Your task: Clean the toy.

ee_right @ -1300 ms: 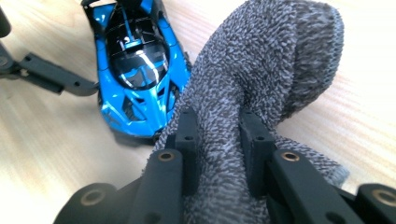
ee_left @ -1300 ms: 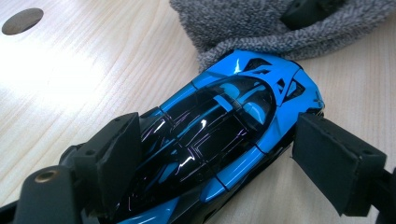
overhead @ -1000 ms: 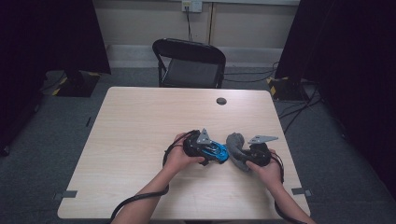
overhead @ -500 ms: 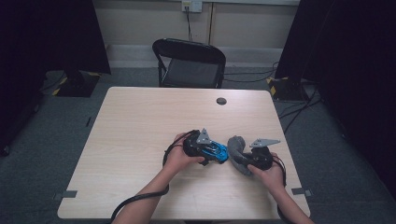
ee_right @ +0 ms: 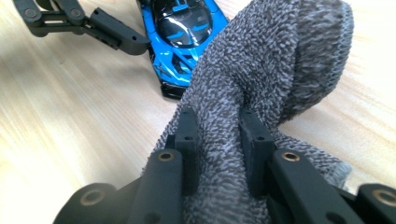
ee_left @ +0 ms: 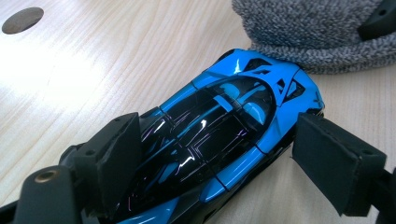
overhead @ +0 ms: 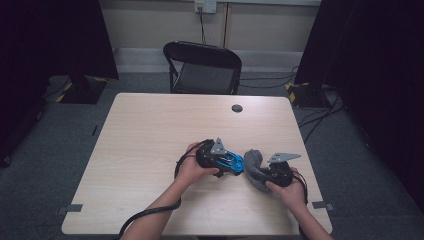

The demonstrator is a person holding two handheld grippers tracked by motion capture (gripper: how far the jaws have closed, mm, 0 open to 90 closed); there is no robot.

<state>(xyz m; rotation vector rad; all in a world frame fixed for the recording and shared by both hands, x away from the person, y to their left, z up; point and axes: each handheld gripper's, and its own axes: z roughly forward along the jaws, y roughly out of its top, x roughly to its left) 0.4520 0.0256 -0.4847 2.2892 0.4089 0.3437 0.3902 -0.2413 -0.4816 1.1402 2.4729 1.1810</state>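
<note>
Two jaws of the right gripper [ee_right: 217,149] pinch the grey cloth [ee_right: 280,60] between them.

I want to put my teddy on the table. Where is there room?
The table is bare along its left side and across the far part, up to the small dark round spot. It is crowded near the front right, where the blue toy car and grey cloth sit.
</note>
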